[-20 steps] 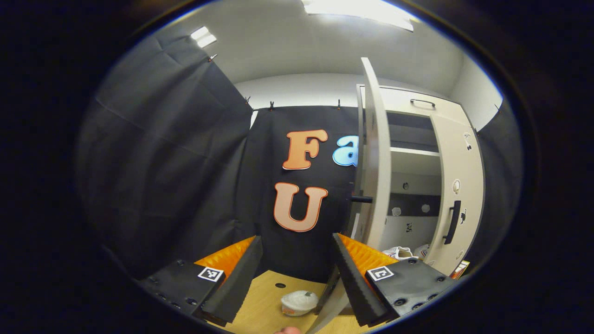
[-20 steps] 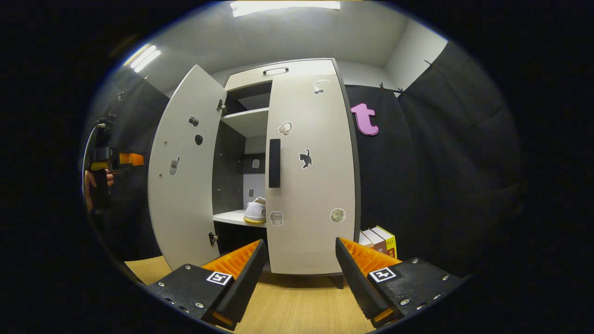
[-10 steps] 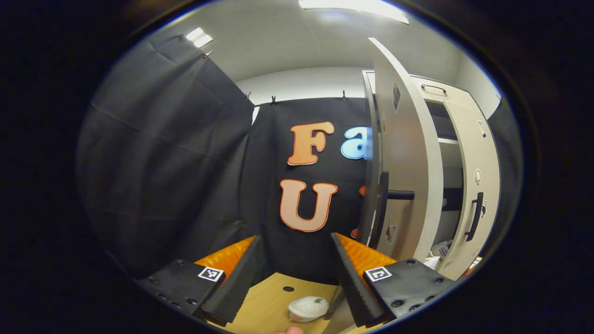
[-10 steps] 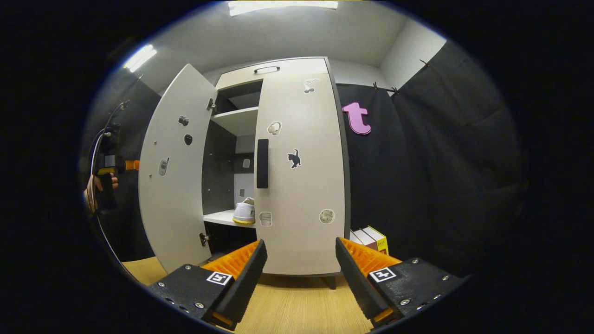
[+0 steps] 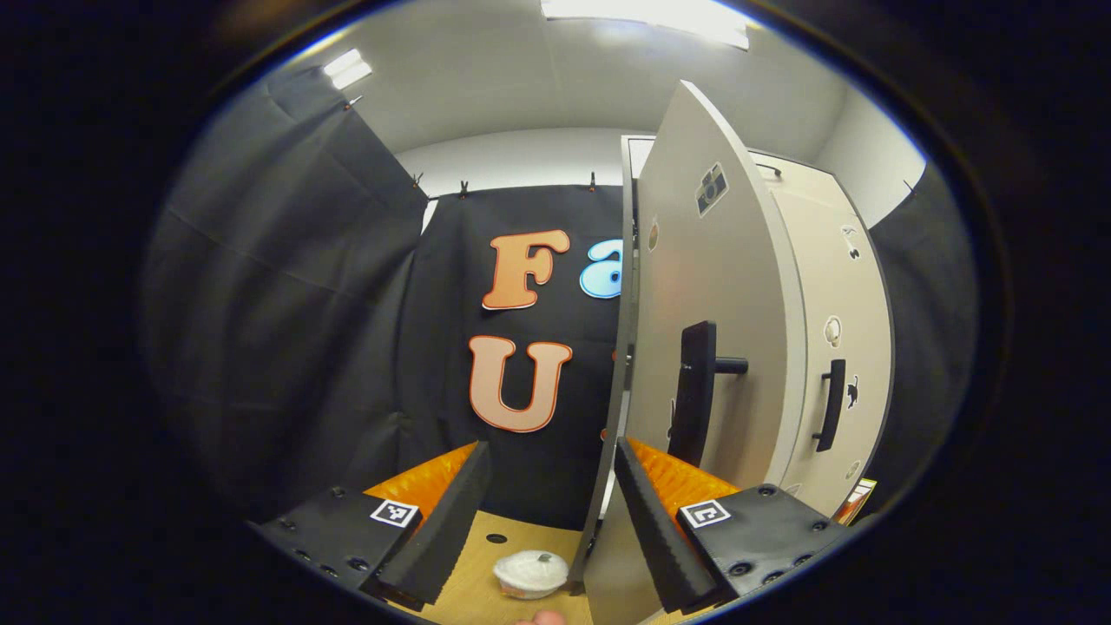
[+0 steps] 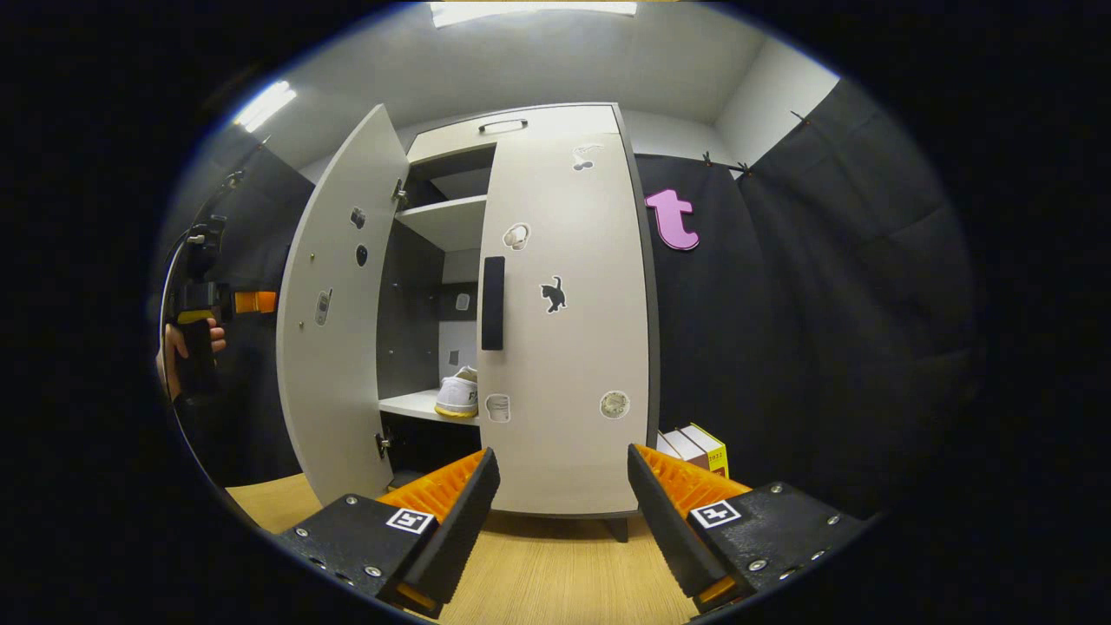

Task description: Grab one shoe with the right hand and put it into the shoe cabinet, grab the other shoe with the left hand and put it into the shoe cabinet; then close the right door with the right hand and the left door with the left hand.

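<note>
A: Looking thru your left gripper view: the left gripper [image 5: 548, 512] has its fingers spread wide w/ nothing between them. The left door [image 5: 707, 347] stands partly open just ahead, its edge right by the gripper's right-hand finger [image 5: 653, 529]. Can't tell if that finger touches the door. Its dark handle [image 5: 694, 404] sits just above that finger.

B: And the right door?

A: The right door [image 6: 564, 330] looks shut flat against the shoe cabinet [image 6: 512, 134] in your right gripper view. Stickers on its face, dark handle [image 6: 493, 302] at its left edge. Your right gripper [image 6: 560, 521] is back from it, fingers wide apart, gripping nothing, over the wooden floor [image 6: 538, 582].

B: Shoes?

A: One white shoe [image 6: 457, 395] sits on the cabinet's lower shelf [image 6: 412, 404], seen thru the gap between the doors. The shoe's heel end faces out. Can't make out a second shoe from here; the right door covers that side.

B: Anything else nearby?

A: Some books [image 6: 699, 447] stand on the floor just right of the cabinet, against the black cloth. In the left gripper view a small white bowl-like thing [image 5: 531, 573] lies on the floor near the door's bottom edge. In the right gripper view your hand [image 6: 178, 347] shows holding the left gripper beyond the open door, at the far left.
</note>
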Tool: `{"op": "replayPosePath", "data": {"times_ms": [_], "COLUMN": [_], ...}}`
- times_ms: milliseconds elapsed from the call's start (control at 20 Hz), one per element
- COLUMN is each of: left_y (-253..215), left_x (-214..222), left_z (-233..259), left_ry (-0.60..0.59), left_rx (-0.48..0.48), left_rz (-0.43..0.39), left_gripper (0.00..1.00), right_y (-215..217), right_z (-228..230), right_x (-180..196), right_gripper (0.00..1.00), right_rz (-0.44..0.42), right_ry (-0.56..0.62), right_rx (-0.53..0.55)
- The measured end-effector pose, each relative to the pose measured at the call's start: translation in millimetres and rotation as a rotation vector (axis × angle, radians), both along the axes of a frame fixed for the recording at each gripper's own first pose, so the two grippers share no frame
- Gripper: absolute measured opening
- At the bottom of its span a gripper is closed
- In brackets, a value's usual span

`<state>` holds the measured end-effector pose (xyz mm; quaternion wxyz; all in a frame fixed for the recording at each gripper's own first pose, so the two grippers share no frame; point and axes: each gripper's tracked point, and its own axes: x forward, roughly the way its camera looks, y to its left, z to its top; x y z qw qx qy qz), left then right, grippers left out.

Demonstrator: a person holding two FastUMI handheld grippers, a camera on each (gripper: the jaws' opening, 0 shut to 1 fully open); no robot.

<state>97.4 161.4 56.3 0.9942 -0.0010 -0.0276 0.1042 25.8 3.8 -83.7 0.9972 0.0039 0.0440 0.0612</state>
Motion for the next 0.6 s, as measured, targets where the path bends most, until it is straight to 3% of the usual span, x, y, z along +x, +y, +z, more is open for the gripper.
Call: {"op": "replayPosePath", "data": {"times_ms": [50, 150, 250, 350, 500, 600], "left_y": [-5.7, -17.4, -26.6, -30.5, -44.6, -60.7], "left_x": [1.0, 2.9, 5.5, 10.0, 20.7, 21.3], "left_z": [0.2, -1.7, -3.6, -2.4, -2.7, -3.1], "left_ry": [0.000, 0.000, 0.001, -0.002, -0.002, -0.007], "left_rx": [-0.003, -0.011, -0.020, -0.028, -0.033, -0.030], "left_rz": [-0.012, -0.039, -0.064, -0.083, -0.108, -0.138], "left_gripper": [0.89, 0.94, 0.89, 0.99, 0.89, 0.94], "right_y": [-1.6, -5.0, -8.5, -11.6, -17.1, -19.0], "right_z": [1.5, 3.7, 4.6, 3.7, 3.2, 4.5], "right_x": [0.5, -0.1, -0.2, -2.5, -4.3, -4.7], "right_gripper": [0.92, 0.92, 0.92, 0.92, 0.92, 0.92], "right_rz": [-0.004, -0.014, -0.026, -0.035, -0.049, -0.054], "right_ry": [-0.003, -0.007, -0.009, -0.005, -0.001, -0.003], "right_rx": [-0.001, -0.001, -0.001, -0.005, -0.013, -0.015]}}
